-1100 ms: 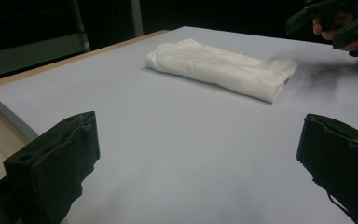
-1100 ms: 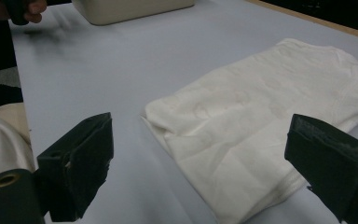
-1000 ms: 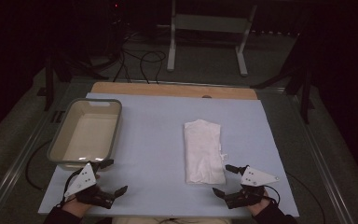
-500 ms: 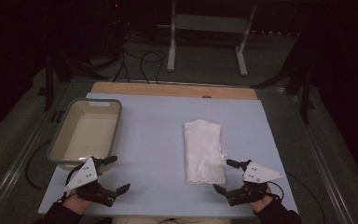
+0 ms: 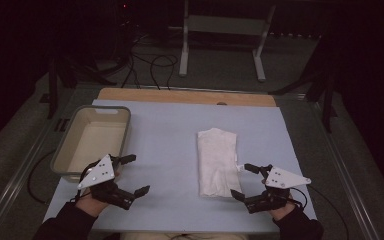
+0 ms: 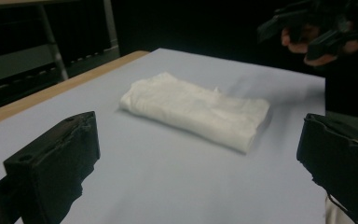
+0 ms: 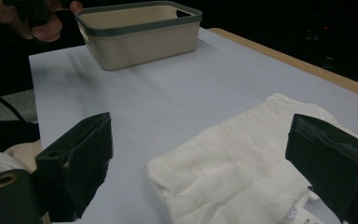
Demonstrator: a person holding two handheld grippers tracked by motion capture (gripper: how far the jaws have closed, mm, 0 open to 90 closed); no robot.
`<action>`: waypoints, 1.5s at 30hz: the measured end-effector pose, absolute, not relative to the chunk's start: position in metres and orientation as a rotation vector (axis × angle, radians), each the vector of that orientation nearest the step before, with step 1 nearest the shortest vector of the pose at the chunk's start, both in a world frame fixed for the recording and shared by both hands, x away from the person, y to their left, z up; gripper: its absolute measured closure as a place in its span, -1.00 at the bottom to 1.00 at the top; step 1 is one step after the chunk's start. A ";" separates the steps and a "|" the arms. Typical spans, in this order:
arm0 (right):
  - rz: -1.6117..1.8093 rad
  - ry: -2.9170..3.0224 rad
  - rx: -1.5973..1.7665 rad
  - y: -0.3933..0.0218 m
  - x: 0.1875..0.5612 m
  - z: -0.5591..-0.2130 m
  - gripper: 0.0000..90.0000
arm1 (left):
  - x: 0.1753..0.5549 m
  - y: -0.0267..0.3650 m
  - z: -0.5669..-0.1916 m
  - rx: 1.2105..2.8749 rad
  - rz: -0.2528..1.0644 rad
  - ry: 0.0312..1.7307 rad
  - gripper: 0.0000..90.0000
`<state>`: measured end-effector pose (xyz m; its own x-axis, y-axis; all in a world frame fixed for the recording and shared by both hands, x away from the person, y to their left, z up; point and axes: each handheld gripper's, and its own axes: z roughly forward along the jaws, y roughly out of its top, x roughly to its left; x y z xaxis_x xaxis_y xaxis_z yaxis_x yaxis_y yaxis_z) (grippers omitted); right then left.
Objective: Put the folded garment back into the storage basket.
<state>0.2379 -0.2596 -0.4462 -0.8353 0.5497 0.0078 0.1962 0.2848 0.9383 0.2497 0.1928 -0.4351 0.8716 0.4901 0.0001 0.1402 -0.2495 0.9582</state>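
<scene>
High view: folded white cloth [image 5: 217, 162] center-right on table [image 5: 170, 145], beige bin [image 5: 92, 140] at left; left tongs [image 5: 132, 175] and right tongs [image 5: 242, 181] both spread, empty, lower frame.

left gripper [image 5: 134, 175] moved forward beside the bin [image 5: 93, 142], right gripper [image 5: 244, 181] edged forward toward the towel [image 5: 217, 160]

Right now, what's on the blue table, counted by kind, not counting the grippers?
Folded white cloth: 1
Beige plastic bin with a grey rim: 1
Total: 2
</scene>
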 end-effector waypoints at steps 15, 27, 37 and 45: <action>1.501 2.206 0.837 -0.266 0.278 -0.433 -0.84 | 0.283 0.155 -0.417 1.848 0.279 0.516 -1.00; 1.429 2.192 1.038 -0.264 0.304 -0.444 -0.83 | 0.307 0.115 -0.416 1.868 0.205 0.542 -1.00; 1.367 2.251 1.118 -0.261 0.322 -0.451 -0.84 | 0.332 0.080 -0.431 1.889 0.109 0.599 -1.00; 1.291 2.300 1.185 -0.256 0.332 -0.464 -0.84 | 0.350 0.062 -0.452 1.909 0.051 0.673 -1.00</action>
